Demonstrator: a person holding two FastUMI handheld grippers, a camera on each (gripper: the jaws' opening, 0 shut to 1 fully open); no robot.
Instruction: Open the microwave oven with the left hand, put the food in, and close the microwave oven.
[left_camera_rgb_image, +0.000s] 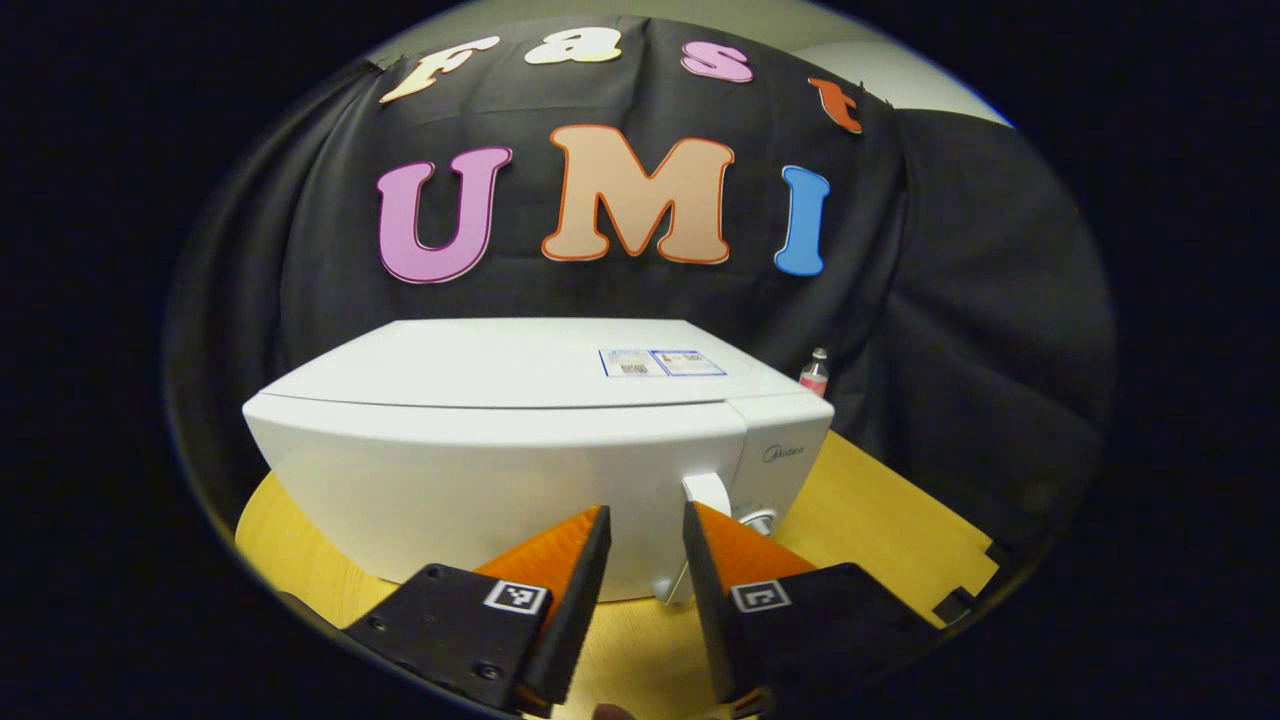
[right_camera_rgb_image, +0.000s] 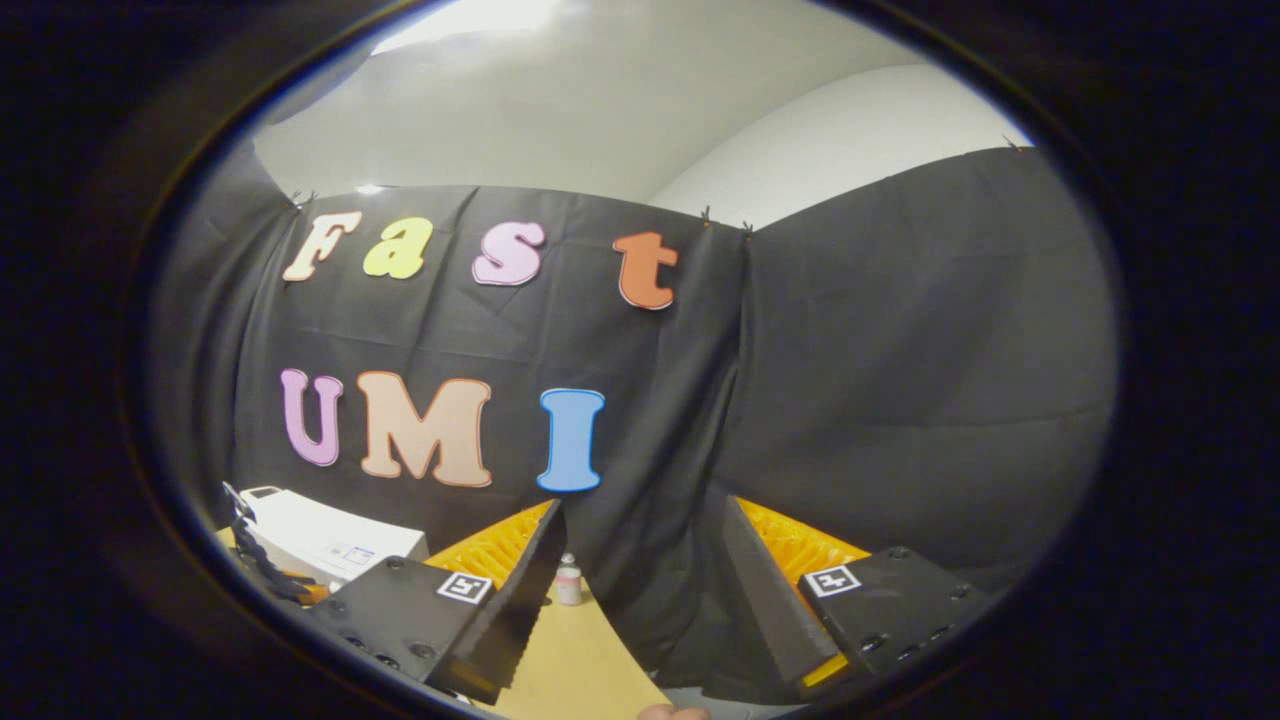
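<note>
A black cloth hung as the booth's back wall, and in front of it a yellow wooden table (left_camera_rgb_image: 880, 510) carried the white microwave oven (left_camera_rgb_image: 520, 440), which sat across the centre of the left gripper view with its door shut. The left gripper (left_camera_rgb_image: 646, 540) stood at the bottom centre of that frame, its fingers a little apart and holding nothing, with the door's white handle (left_camera_rgb_image: 706, 492) just above the tip of the right-hand finger, near the control panel side. The oven looked like a rigid, fairly heavy box with a smooth, likely slippery shell, so the upright handle seemed the sensible place to take hold; a steady pull there would probably swing the door without dragging the body across the table. A small bottle (left_camera_rgb_image: 815, 374) stood behind the oven at right of centre. In the right gripper view the right gripper (right_camera_rgb_image: 640, 570) occupied the lower middle, fingers wide apart and empty, with the oven at lower left. I could not tell where the food was.
</note>
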